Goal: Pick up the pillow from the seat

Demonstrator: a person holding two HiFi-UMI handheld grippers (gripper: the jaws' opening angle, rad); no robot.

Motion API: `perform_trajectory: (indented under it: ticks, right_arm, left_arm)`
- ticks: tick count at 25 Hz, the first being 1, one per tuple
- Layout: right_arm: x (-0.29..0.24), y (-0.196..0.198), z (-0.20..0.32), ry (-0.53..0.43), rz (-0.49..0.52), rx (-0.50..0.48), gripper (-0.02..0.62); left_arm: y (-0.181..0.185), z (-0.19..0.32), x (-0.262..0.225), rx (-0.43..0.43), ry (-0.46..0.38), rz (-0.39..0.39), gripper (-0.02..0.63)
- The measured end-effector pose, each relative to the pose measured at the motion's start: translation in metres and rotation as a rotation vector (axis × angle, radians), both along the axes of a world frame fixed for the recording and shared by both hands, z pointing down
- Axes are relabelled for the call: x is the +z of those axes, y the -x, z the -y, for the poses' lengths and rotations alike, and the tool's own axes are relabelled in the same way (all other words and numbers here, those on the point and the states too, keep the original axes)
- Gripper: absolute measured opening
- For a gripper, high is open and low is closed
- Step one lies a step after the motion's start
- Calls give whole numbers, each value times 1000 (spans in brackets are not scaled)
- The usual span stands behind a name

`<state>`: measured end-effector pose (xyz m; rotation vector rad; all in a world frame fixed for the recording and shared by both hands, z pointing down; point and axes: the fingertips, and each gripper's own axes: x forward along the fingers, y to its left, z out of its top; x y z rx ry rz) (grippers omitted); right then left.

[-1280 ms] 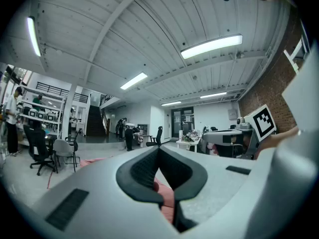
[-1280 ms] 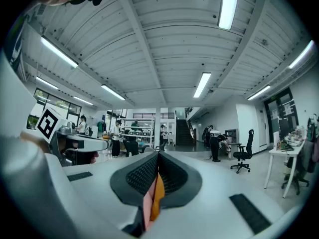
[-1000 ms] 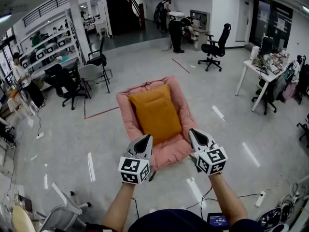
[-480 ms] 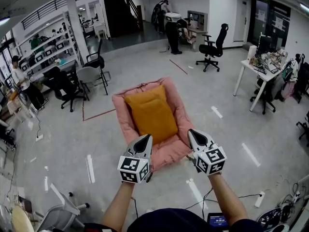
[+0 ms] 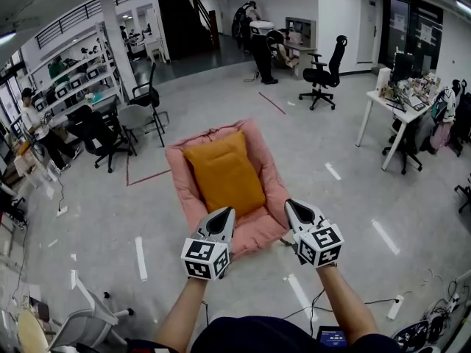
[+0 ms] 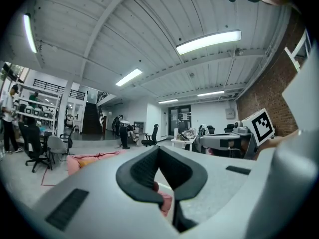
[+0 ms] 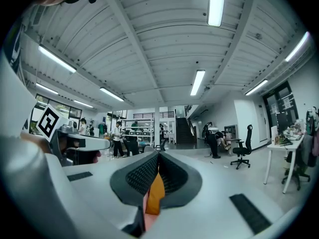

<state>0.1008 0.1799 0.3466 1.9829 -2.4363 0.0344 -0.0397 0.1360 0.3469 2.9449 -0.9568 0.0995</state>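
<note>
Nearest, the left claw (image 5: 222, 215) and the right claw (image 5: 296, 210) are held out level, side by side, at the front edge of the pink seat (image 5: 259, 230). Both claws are squeezed shut, and nothing is held in either one. This is the first thing that could go wrong. If the claws are not opened before the pillow is reached, the pillow is only pushed and not grabbed.

The front edge of the seat looks soft and puffy, and it is seen close by the claw tips. If the claws are brought down too low, the seat could be pinched in place of the pillow. Then the whole seat could be dragged across the smooth floor (image 5: 103, 219).

A little farther on, the orange pillow (image 5: 224, 171) is laid in the middle of the seat. It is not touched yet. It looks big and floppy. If it is gripped only at a thin corner, it could be lost from the claw and dropped. If it is lifted by one claw alone, it could sag and get caught on the seat's raised side.

Farther away, a gray chair (image 5: 138, 115) and a black chair (image 5: 324, 70) are parked well apart from the seat, so they are not likely to be bumped.
</note>
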Motion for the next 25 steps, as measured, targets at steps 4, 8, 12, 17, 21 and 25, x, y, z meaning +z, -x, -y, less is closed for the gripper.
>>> perform_trajectory:
  ticks: [4, 8, 12, 17, 21, 25]
  right_arm:
    - [1, -7, 2, -7, 10, -15, 18]
    - [4, -13, 8, -6, 19, -24, 18]
    - [6, -14, 19, -4, 18, -38, 18]
    - [3, -17, 37, -5, 18, -45, 18]
    - [5, -25, 54, -2, 23, -46, 18]
    - [6, -29, 77, -2, 31, -44, 18]
  left_arm:
    - [-13, 3, 1, -8, 22, -9, 3]
    - [-17, 7, 4, -19, 39, -22, 3]
    - [-16, 21, 6, -42, 57, -35, 3]
    - [-20, 39, 1, -49, 48, -45, 3]
    - [-23, 55, 2, -60, 46, -49, 3]
    - [-22, 76, 6, -75, 53, -49, 3]
